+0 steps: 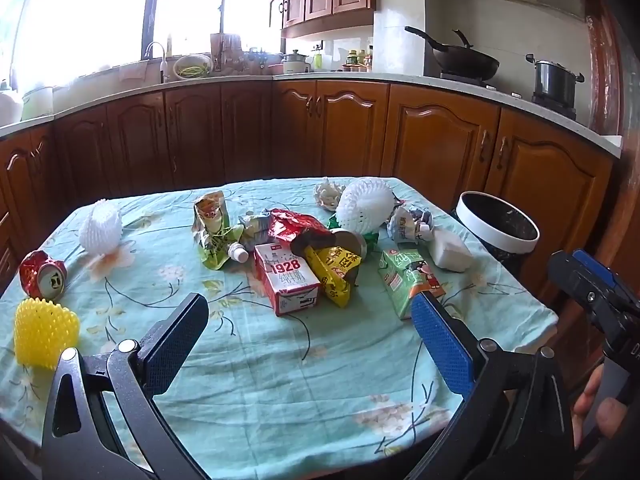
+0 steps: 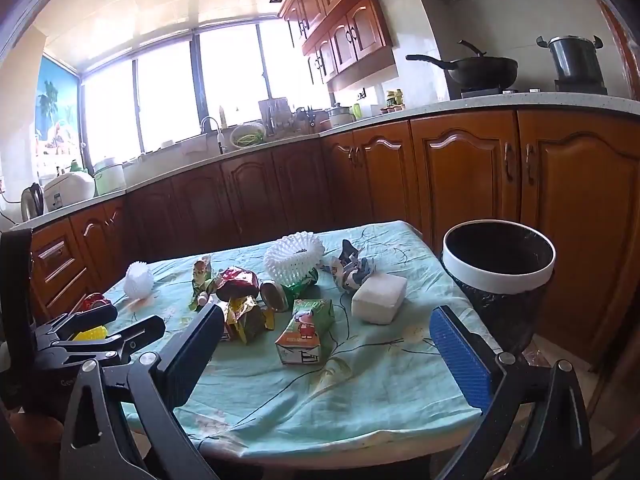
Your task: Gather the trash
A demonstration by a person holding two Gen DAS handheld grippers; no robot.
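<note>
Hovering low in frame over the near edge of the table (image 1: 280,380), left gripper (image 1: 308,312) has its tongs wide apart, nothing between them. Right gripper (image 2: 328,328) likewise spread and empty. Trash sits mid-frame on the floral cloth: red-and-white carton (image 1: 286,280), green carton (image 2: 306,330), yellow wrapper (image 1: 334,272), white foam net (image 1: 364,204), crushed red can (image 1: 42,274) at left. Black-lined bin (image 2: 500,264) stands just beside the table, right of frame.
</note>
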